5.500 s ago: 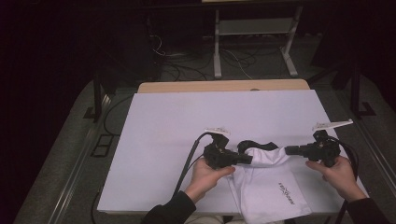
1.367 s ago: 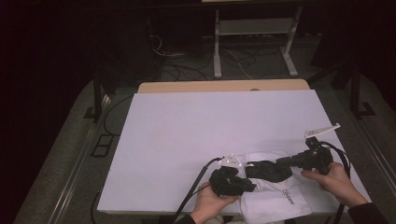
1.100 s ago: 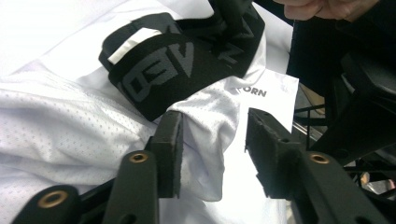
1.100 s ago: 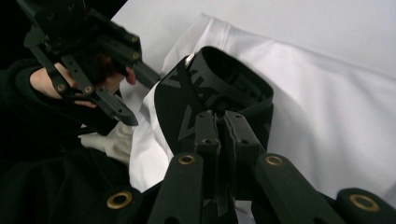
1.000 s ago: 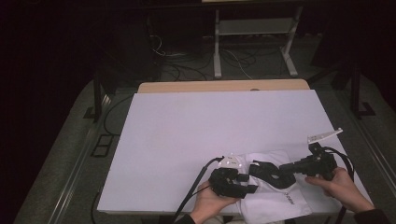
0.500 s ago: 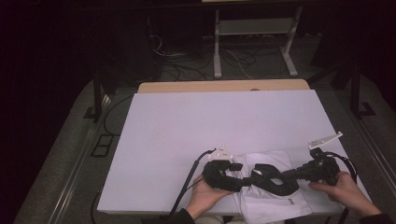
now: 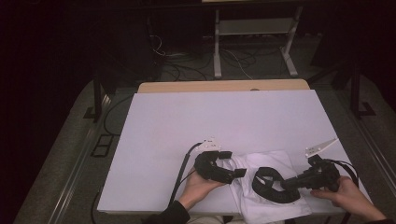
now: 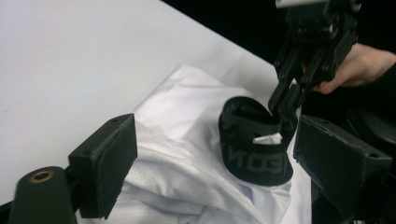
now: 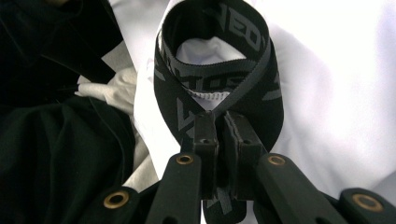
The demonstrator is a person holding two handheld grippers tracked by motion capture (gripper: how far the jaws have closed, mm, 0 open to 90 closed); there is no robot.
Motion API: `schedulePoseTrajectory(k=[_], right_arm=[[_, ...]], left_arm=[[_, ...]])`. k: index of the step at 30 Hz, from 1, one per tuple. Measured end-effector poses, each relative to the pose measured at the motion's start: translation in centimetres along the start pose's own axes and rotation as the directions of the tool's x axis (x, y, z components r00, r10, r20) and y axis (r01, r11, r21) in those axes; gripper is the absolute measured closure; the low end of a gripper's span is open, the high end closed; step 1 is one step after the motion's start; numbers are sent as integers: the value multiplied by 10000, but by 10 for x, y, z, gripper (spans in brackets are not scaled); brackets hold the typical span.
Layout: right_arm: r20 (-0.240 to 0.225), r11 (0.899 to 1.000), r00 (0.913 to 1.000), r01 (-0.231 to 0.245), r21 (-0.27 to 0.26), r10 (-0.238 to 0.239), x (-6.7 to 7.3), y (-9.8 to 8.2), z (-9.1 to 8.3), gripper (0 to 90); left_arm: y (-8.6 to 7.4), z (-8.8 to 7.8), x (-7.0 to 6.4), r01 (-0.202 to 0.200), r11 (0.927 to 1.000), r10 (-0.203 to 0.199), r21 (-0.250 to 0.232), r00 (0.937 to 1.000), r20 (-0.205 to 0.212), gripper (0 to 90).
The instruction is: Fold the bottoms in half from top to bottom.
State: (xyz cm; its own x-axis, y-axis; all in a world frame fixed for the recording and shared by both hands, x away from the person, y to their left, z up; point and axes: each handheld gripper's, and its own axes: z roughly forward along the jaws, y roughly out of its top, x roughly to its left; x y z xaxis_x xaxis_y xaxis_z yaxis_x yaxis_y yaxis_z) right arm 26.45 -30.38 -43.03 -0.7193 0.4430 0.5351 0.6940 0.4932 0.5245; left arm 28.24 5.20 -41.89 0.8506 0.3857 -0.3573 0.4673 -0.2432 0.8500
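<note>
A white mesh garment (image 7: 275, 163) lies crumpled at the near right of the white table (image 7: 210, 121). Its black lettered waistband (image 7: 267, 183) curls up in a loop. My right gripper (image 7: 284, 185) is shut on that waistband (image 9: 219, 21), pinching both layers between its pads (image 9: 205, 128). My left gripper (image 7: 235, 164) sits at the garment's left edge. Its jaws have just been opening and stand wide, touching nothing. In the left gripper view the garment (image 8: 187, 154) and waistband (image 8: 254, 161) lie beyond my left gripper (image 8: 224, 140), and the right gripper (image 8: 285, 105) grips the loop's far side.
A bare tan strip (image 7: 224, 86) runs along the table's far edge. Beyond it are dark floor, cables and a white stand (image 7: 252, 28). The person's dark sleeve (image 9: 56, 140) lies left of the right gripper. The table's near edge is close under both hands.
My left gripper has drawn back to the left and a little farther up the table, with its jaws spread wider. The right gripper stays put, still clamped on the waistband.
</note>
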Motion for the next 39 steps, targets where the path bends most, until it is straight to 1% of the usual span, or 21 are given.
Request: schedulePoseTrajectory(k=[2, 6, 9, 12, 15, 18, 21, 28, 35, 37, 39], right_arm=[[52, 9998, 10000, 44, 185, -45, 1, -1, 1, 819], [71, 9993, 9999, 110, 362, -113, 3, -3, 4, 817], [89, 9993, 9999, 117, 355, -120, 4, -2, 2, 801], [188, 9994, 9994, 293, 159, -296, 7, -2, -2, 747], [252, 9988, 9986, 467, -121, -464, 9, 0, -8, 666], [302, 9981, 9982, 533, -293, -524, 10, 3, -13, 618], [262, 9974, 9984, 513, -507, -500, 8, 6, -16, 596], [520, 9933, 9973, 577, -1003, -526, 5, 21, -21, 591], [820, 9897, 9951, 654, -1274, -552, 1, 36, -20, 599], [880, 9892, 9946, 662, -1305, -549, 0, 40, -18, 610], [947, 9896, 9941, 649, -1287, -529, -2, 44, -17, 642]], left_arm=[[0, -2, 2, 21, 10000, -21, -69, 10000, -69, 89], [0, -5, 4, 61, 9995, -63, -294, 9999, -88, 74], [0, -6, 6, 71, 9991, -75, -425, 9999, -102, 70], [0, -7, 8, 39, 9987, -47, -515, 9999, -146, 61], [0, -7, 10, 151, 9979, -161, -632, 9998, -146, 49], [-1, -8, 11, 136, 9978, -146, -648, 9998, -154, 37], [-1, -8, 11, 127, 9975, -138, -699, 9998, -157, 29], [-1, -7, 11, 115, 9976, -125, -684, 9998, -136, 24], [-1, -7, 12, 98, 9976, -107, -692, 9999, -120, 24], [-1, -7, 12, 102, 9976, -111, -678, 9999, -123, 23], [-1, -7, 12, 137, 9974, -146, -703, 9998, -125, 23]])
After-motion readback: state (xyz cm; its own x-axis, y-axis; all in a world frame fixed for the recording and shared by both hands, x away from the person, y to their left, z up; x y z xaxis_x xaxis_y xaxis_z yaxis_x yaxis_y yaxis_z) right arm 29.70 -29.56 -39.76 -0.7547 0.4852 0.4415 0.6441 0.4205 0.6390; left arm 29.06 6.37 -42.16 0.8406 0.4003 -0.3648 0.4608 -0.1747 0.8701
